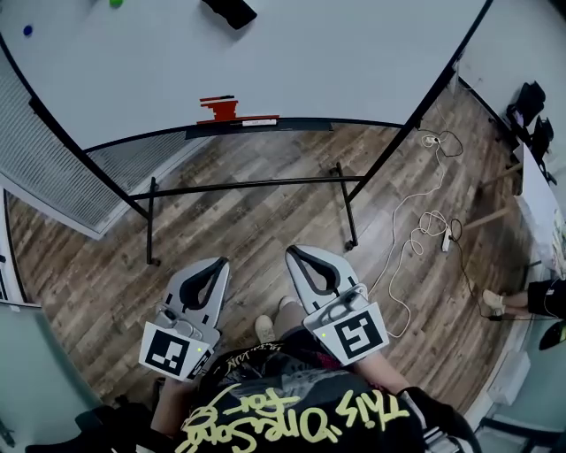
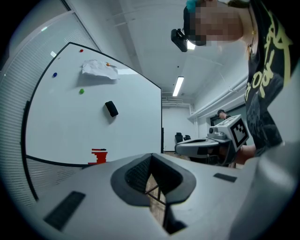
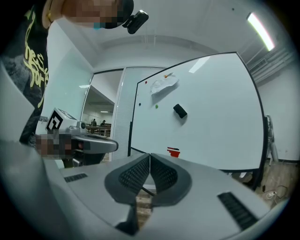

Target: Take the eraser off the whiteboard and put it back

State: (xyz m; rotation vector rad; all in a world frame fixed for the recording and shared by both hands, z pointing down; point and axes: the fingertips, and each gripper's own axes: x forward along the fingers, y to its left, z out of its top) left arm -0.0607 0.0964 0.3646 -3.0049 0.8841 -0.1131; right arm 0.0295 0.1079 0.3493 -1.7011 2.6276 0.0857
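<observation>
white paper (image 2: pixel 99 69) above eraser (image 2: pixel 111 108) — gripper views

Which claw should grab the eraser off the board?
Probably left: the eraser hangs more in line with the left claw than the right claw. Both are shut, empty, far from the whiteboard.
</observation>
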